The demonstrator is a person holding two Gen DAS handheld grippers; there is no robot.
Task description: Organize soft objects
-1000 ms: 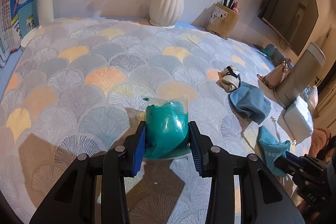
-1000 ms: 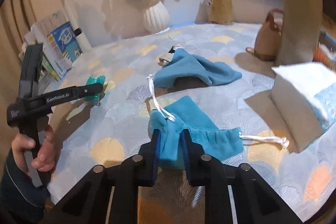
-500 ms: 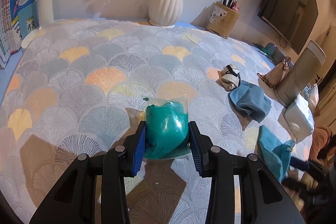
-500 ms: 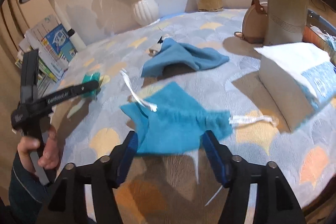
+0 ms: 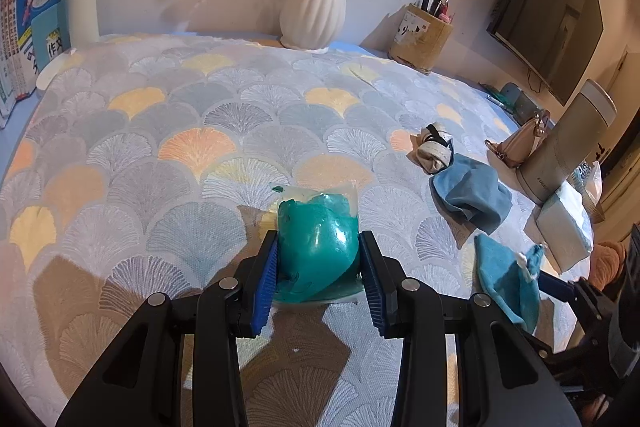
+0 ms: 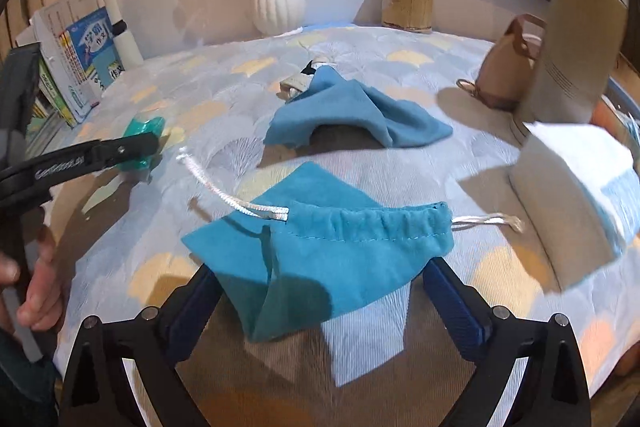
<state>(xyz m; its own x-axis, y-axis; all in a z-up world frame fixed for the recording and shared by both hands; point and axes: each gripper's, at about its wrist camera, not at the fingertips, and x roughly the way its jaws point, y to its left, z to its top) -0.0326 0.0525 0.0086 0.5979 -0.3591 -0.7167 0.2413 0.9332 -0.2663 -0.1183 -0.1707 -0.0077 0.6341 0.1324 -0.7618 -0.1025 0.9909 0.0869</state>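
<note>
The left gripper (image 5: 319, 281) pinches the green putty bag (image 5: 318, 247) on the tablecloth (image 5: 192, 147), while the right gripper (image 6: 320, 297) is opening wide, the teal pouch (image 6: 320, 251) lying loose between its jaws, near the putty. Next, likely, the putty goes into that pouch, whose mouth needs spreading first.

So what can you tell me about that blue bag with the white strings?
The drawstring bag looks like soft teal velvet, with a gathered, stitched top edge and white cords coming out at both ends. It lies crumpled, one corner folded, on the patterned tablecloth. The right claw is opening around it, fingers spread at either side, no longer pinching it.
</note>
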